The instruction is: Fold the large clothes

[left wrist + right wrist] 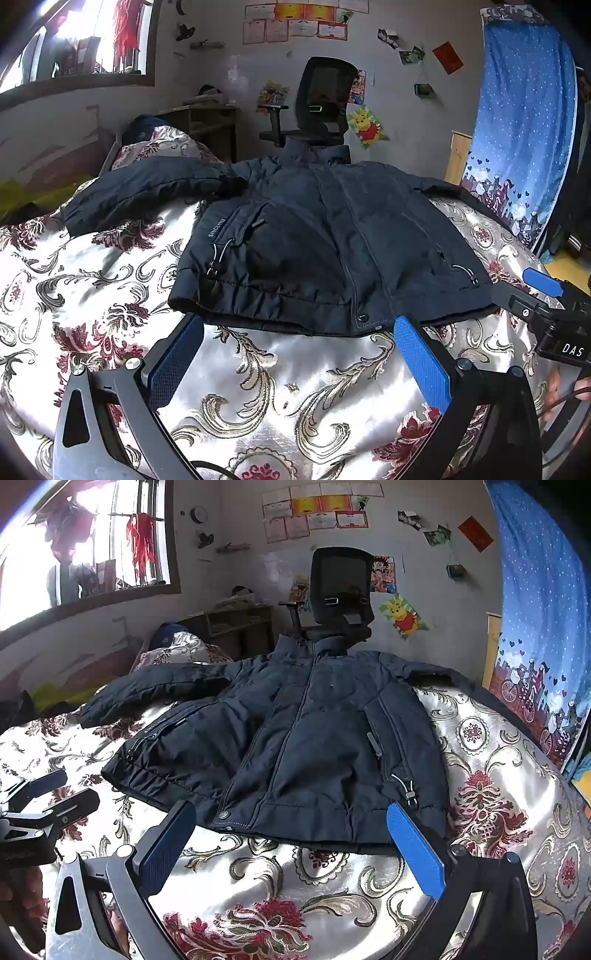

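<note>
A dark navy padded jacket (pixel 314 236) lies front up and zipped on the bed, collar at the far end, its left sleeve (pixel 140 192) stretched out to the left. It also shows in the right wrist view (pixel 314 746). My left gripper (pixel 299 332) is open and empty, its blue pads just short of the jacket's hem. My right gripper (pixel 291 819) is open and empty, also at the hem. The right gripper shows at the right edge of the left wrist view (pixel 535 291). The left gripper shows at the left edge of the right wrist view (pixel 55 794).
A shiny floral bedspread (pixel 110 295) covers the bed. A black office chair (pixel 321 107) stands behind the jacket's collar. A wooden desk (pixel 207 125) and a pillow (pixel 162 144) are at the back left. A blue curtain (pixel 524 122) hangs on the right.
</note>
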Available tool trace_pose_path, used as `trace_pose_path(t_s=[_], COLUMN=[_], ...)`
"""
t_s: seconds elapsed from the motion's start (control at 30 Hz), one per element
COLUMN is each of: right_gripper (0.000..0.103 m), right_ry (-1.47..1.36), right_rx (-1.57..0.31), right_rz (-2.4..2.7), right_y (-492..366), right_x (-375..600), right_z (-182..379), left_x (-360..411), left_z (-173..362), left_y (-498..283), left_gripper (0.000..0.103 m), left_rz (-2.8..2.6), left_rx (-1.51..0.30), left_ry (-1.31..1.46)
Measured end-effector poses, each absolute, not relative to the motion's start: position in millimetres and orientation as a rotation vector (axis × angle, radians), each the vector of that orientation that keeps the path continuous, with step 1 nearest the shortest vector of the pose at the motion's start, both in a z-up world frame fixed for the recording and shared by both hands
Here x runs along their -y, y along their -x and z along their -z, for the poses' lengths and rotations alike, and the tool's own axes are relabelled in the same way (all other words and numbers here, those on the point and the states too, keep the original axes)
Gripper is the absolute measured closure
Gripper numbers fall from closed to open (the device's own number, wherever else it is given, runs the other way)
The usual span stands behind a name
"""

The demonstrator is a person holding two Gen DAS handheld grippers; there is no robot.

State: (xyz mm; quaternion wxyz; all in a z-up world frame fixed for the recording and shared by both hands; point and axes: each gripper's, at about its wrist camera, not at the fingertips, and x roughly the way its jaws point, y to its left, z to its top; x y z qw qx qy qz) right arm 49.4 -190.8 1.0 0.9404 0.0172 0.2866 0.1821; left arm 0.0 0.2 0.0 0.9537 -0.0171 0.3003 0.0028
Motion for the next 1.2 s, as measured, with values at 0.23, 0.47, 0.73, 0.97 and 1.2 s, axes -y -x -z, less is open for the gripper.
trace_pose_path(t_s=[0.23, 0.47, 0.73, 0.97, 1.2], right_gripper=[0.000, 0.000, 0.000, 0.000, 0.000], right_ry=[-0.037, -0.041, -0.043, -0.045, -0.047], right_rx=[-0.586, -0.591, -0.592, -0.593, -0.595], right_rz=[-0.369, -0.369, -0.367, -0.367, -0.365], right_y=[-50, -50, -51, -50, -51], right_x=[191, 190, 195, 196, 196], right_z=[0, -4, 3, 2, 2], left_x=[0, -2, 0, 0, 0], left_z=[0, 1, 3, 2, 2], left_y=[0, 1, -2, 0, 0], left_gripper=[0.002, 0.002, 0.002, 0.002, 0.002], left_rz=[-0.005, -0.003, -0.003, -0.004, -0.003], left_rx=[-0.610, -0.613, -0.617, -0.616, -0.616], left_ry=[0.036, 0.039, 0.038, 0.039, 0.039])
